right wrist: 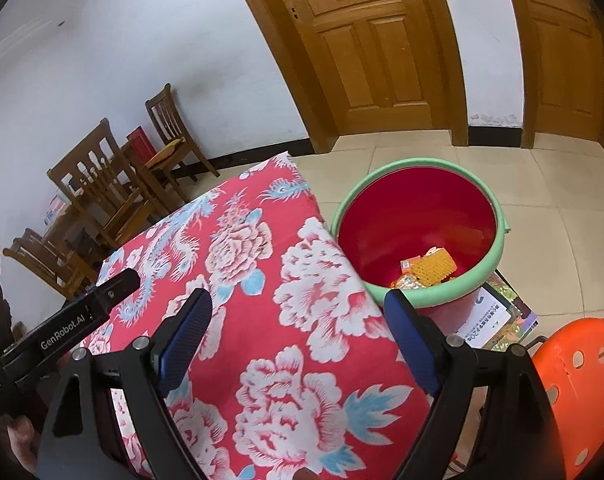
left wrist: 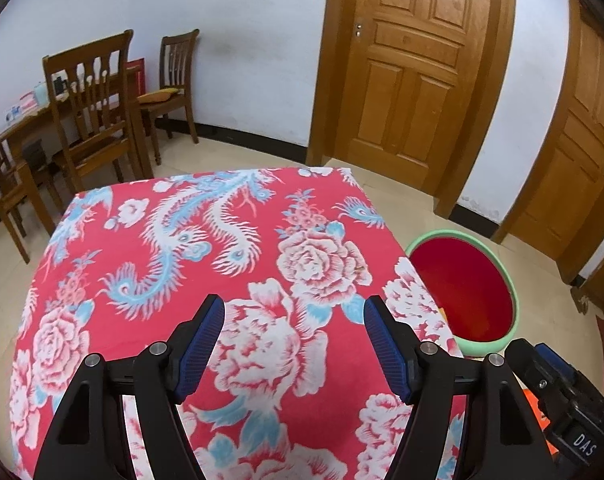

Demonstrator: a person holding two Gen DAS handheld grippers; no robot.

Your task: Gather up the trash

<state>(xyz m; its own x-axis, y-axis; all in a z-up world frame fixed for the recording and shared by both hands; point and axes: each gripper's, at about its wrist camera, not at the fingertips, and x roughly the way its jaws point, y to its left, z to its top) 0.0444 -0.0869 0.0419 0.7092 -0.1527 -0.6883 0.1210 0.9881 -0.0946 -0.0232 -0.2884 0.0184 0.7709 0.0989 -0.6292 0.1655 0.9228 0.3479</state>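
A red bucket with a green rim (right wrist: 418, 164) stands on the floor by the table's right edge; the left wrist view shows it too (left wrist: 462, 236). Inside it lie yellow and orange wrappers (right wrist: 432, 266). My right gripper (right wrist: 297, 304) hangs open over the right part of the red flowered tablecloth (right wrist: 261, 280), nothing between its blue pads. My left gripper (left wrist: 293, 308) is open above the same cloth (left wrist: 221, 240), also with nothing between its pads. No loose trash shows on the cloth. The left gripper's body (right wrist: 77, 320) shows at the left of the right wrist view.
An orange plastic stool (right wrist: 574, 380) stands at the lower right, with printed papers (right wrist: 498, 316) on the floor beside the bucket. Wooden chairs (left wrist: 89, 108) and a dining table line the far left wall. Two wooden doors (left wrist: 414, 72) are behind.
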